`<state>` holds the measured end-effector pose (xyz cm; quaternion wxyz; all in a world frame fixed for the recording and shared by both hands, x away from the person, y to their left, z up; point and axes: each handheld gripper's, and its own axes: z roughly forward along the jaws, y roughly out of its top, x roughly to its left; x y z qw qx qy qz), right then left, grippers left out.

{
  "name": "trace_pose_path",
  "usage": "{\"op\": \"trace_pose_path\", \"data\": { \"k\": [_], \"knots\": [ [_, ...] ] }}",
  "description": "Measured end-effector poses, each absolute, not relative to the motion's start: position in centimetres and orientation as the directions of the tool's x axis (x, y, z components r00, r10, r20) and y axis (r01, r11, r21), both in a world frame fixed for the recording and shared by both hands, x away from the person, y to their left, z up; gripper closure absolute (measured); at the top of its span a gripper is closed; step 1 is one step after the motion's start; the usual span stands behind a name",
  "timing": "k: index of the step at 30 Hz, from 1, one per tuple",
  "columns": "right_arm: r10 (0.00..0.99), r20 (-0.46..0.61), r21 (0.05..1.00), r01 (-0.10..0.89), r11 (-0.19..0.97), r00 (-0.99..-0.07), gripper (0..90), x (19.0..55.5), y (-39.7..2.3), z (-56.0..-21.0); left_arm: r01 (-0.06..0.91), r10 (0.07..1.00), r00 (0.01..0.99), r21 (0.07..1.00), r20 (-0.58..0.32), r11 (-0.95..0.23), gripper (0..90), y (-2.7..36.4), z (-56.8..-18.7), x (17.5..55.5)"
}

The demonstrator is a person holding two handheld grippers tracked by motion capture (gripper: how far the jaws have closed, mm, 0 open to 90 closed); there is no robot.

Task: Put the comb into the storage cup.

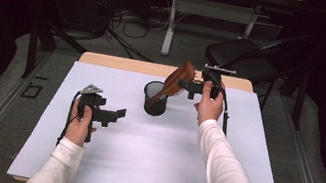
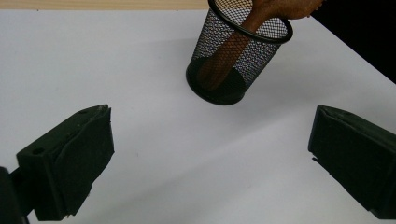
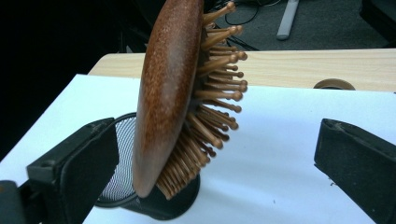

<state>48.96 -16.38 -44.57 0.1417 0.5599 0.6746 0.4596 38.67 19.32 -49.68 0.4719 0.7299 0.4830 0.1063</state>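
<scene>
1. Wooden hairbrush (image 1: pixel 176 80) stands handle-down in the black mesh cup (image 1: pixel 155 99), head leaning toward the right gripper (image 1: pixel 187 86).
2. Right gripper: jaws released, spread wide either side of the brush head, not pressing it.
3. Left gripper (image 1: pixel 116 115): jaws released, empty, held above the white table (image 1: pixel 154 161), well apart from the cup.

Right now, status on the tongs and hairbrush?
Both tongs open: left, right. Hairbrush stands handle-down in mesh cup, released. Nothing in the way.
</scene>
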Motion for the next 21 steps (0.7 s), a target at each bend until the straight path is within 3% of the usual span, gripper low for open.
{"op": "trace_pose_path", "data": {
  "k": [9, 21],
  "knots": [
    [0.890, 0.255, 0.793, 0.609, 0.031, -0.377, 0.0, 48.0, -17.6, -44.2, 0.599, 0.798, 0.534, 0.791, -0.279, -0.124, 0.2, 19.1, -49.2, 38.5],
    [0.865, 0.273, 0.800, 0.598, 0.039, -0.422, 0.0, 46.2, -18.3, -43.8, 0.595, 0.795, 0.543, 0.792, -0.271, -0.136, 0.2, 19.4, -48.6, 38.4]
  ]
}}
